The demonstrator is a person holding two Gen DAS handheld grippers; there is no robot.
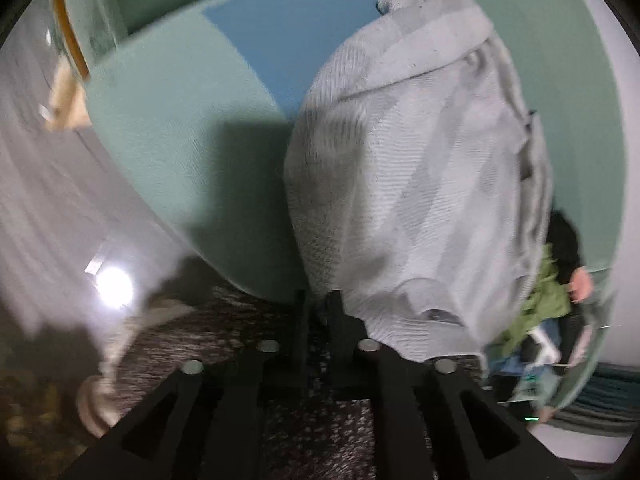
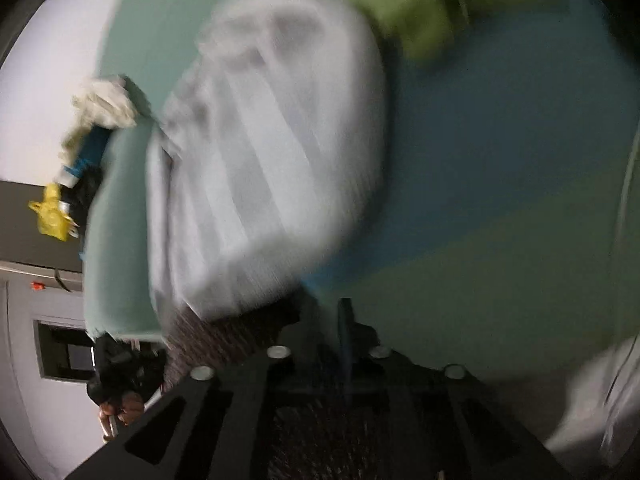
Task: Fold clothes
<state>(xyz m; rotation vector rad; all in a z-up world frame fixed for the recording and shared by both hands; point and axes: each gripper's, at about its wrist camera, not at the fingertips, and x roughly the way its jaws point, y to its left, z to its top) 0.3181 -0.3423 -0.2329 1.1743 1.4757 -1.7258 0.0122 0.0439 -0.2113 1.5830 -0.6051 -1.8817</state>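
A grey knitted sweater (image 1: 416, 184) lies bunched on the green and blue bed cover (image 1: 168, 128). My left gripper (image 1: 318, 300) is at the sweater's near corner by the bed's edge, its fingers close together with a fold of grey knit at their tips. In the right wrist view the same sweater (image 2: 260, 152) is blurred by motion. My right gripper (image 2: 320, 312) is over the bed's edge just right of the sweater; its fingertips are dark and blurred, and I cannot make out their gap.
A green garment (image 2: 420, 4) lies on the bed beyond the sweater, also in the left view (image 1: 536, 304). A white cloth (image 2: 108, 100) lies at the bed's far corner. Dark patterned carpet (image 1: 240, 340) lies below the bed's edge. A person (image 2: 120, 384) stands beside the bed.
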